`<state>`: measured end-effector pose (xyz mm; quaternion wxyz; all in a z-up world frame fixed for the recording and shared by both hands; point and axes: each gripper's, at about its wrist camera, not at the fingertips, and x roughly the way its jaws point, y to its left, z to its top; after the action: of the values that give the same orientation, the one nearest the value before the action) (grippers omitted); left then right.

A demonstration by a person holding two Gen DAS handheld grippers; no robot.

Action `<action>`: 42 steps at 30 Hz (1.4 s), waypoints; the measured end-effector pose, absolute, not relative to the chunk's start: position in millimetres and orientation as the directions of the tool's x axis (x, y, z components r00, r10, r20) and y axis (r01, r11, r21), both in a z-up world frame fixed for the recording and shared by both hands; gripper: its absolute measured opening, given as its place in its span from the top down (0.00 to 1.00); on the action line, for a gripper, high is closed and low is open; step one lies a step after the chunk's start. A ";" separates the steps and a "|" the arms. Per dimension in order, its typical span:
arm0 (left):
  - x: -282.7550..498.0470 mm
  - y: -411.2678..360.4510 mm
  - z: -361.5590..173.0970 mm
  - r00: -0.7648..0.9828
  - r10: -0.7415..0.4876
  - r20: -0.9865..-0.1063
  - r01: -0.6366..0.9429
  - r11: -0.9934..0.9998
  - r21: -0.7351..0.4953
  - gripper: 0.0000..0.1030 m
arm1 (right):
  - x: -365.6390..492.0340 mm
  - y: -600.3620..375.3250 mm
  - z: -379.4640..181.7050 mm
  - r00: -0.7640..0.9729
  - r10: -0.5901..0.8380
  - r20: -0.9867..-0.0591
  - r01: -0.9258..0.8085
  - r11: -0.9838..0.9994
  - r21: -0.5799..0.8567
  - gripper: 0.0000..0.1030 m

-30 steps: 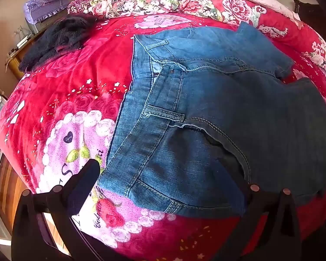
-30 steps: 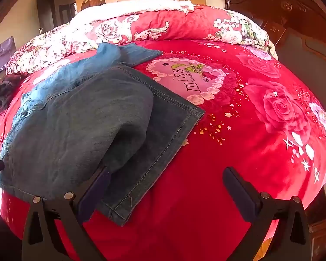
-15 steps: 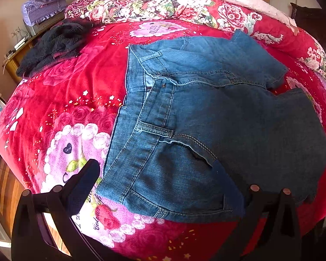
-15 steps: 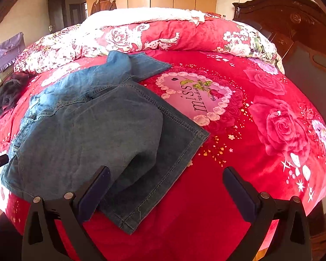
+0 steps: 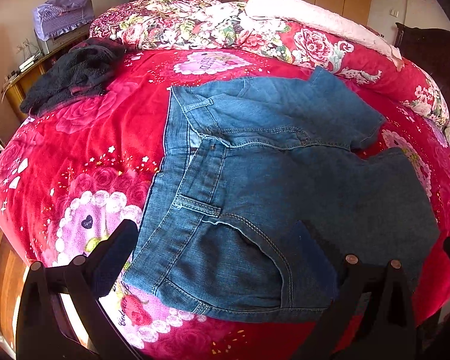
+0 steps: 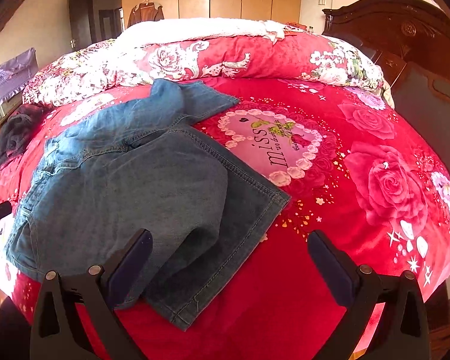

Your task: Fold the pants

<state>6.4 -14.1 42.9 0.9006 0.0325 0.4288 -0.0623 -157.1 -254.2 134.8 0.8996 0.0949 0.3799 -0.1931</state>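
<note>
The jeans (image 5: 255,180) lie folded over on the red blanket (image 5: 84,150). The left gripper (image 5: 219,252) hangs released above the waistband corner, denim filling the gap from 12 to 3 o'clock, nothing pinched. The right gripper (image 6: 229,258) is spread wide too; its left finger (image 6: 132,258) sits over the leg fold, the hem corner (image 6: 273,201) lies at 12 o'clock. A dark garment (image 5: 72,78) rests at 10 o'clock.
</note>
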 end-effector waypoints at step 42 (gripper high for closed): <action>32.3 18.9 -17.2 0.024 -0.365 -0.931 -0.261 0.897 -0.358 0.33 | -118.3 -382.4 42.4 0.657 0.218 -0.721 0.568 0.486 0.664 0.96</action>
<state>32.3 18.9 -17.2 0.6793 -0.2242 0.6977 -0.0385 -118.3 -382.4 42.4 0.7648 0.4937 0.3979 -0.1143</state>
